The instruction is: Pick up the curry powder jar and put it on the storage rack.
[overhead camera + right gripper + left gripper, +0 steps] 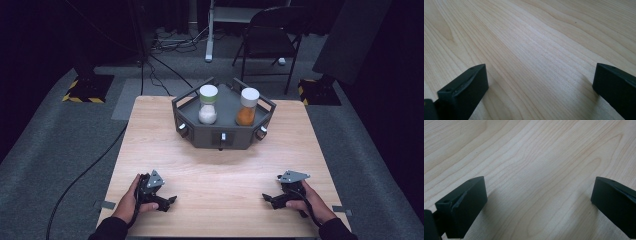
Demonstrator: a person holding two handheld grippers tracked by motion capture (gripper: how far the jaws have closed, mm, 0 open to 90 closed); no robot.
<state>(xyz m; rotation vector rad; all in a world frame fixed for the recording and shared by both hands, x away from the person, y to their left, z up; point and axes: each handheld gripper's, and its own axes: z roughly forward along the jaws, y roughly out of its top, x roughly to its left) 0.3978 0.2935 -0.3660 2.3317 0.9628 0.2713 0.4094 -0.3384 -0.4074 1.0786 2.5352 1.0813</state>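
Note:
A dark grey hexagonal tray (200,136) stands at the back middle of the wooden table (220,170). In it stand two white-capped jars, one with white powder (208,105) on the left and one with orange powder (247,107) on the right. My left gripper (167,201) rests near the front left edge, held by a hand, jaws wide apart over bare wood (536,182). My right gripper (270,199) rests near the front right edge, also open, with nothing but wood grain (536,57) between its jaws. Both grippers are far from the tray.
Beyond the table lies grey carpet with black cables (165,70), a folding chair (272,35) and stand bases with yellow-black hazard tape (85,90). Small grey tape marks (105,205) sit by the table's front corners.

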